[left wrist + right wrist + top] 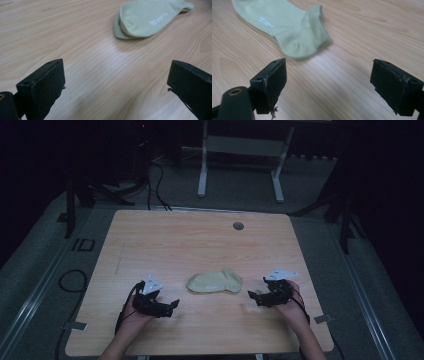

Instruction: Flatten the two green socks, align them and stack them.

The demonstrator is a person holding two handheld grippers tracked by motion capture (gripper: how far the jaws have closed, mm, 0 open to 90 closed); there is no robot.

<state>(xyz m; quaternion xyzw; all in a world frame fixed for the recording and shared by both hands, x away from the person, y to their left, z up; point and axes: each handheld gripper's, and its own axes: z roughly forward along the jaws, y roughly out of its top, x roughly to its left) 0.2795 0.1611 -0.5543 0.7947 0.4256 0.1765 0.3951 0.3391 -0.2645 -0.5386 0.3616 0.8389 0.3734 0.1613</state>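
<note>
Two black two-jaw grippers are observed. The left gripper [172,305] and the right gripper [252,296] are each topped by a grey three-cornered plate, and a black cable is trailed from each. Blocky black jaws with small screw holes are noted; frayed pad edges are seen. Forearms are unsleeved.

sock [214,282]: pale yellow-green, small white lettering on its side, at table centre | table [165,240]: light wood, fine grain streaks, one round grey cap at 12 o'clock from sock | left gripper [173,304], right gripper [252,295]: black jaws, grey-white top plates | floor [240,185]: grey carpet
</note>
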